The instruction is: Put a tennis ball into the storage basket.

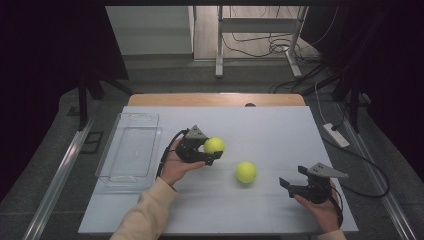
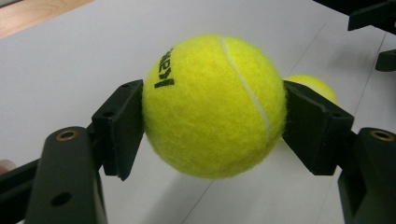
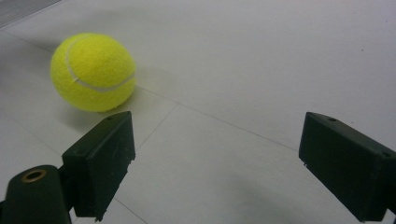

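Worktop [image 1: 280, 125]: white sheet, wood edge | floor [image 1: 165, 80]: grey | curtains [image 1: 45, 55]: dark | far table legs [image 1: 219, 45]: white | cables [image 1: 260, 47]: loose

In the left gripper view, the tennis ball I am holding [image 2: 215, 105] is covering most of the second tennis ball [image 2: 312, 86], which is peeking out as a yellow sliver past my far jaw. The black print on the held ball is curving out of sight, so I am reading only part of it. My other gripper [image 2: 379, 32] is getting cut off by the top right edge there. In the right gripper view, the bottom and right edges are cropping my jaws. In the high view, the bottom edge is cutting off my sleeve [image 1: 145, 215], the clear tray [image 1: 131, 150] is too faint to show whether it holds anything, and the dark curtains at both sides are hiding the room.
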`<action>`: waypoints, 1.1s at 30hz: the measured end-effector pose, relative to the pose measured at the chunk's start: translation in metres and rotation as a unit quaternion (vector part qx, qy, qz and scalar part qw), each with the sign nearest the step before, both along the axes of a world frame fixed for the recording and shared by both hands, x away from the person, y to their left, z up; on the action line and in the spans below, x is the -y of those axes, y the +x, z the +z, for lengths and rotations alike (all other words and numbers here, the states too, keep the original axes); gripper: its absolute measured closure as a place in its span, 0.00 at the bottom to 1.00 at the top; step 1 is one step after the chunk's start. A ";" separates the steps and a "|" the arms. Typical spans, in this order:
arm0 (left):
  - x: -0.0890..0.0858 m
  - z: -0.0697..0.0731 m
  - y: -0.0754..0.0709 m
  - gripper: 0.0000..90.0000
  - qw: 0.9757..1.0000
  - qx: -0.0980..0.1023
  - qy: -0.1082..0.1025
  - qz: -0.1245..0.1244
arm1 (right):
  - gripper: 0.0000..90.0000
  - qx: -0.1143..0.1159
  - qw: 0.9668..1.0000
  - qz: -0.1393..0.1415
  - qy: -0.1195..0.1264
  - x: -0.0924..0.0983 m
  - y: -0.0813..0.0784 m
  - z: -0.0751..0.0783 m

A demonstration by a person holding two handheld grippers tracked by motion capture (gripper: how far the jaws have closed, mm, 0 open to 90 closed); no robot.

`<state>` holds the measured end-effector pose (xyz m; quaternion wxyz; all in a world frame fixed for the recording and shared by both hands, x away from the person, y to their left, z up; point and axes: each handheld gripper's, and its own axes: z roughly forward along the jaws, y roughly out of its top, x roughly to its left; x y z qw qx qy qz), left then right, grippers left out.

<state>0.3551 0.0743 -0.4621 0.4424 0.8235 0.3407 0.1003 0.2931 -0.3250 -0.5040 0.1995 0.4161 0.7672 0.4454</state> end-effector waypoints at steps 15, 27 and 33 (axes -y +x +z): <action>-0.007 0.002 -0.005 0.30 1.000 0.006 -0.004 -0.001 | 0.12 -0.001 1.000 0.001 -0.002 -0.001 0.000 0.000; -0.016 0.007 -0.008 0.30 1.000 0.012 -0.009 0.007 | 0.12 -0.001 1.000 0.000 -0.003 -0.001 0.000 0.000; -0.023 0.011 -0.010 0.30 1.000 0.013 -0.013 0.014 | 0.12 0.000 1.000 0.001 -0.002 -0.001 0.000 0.000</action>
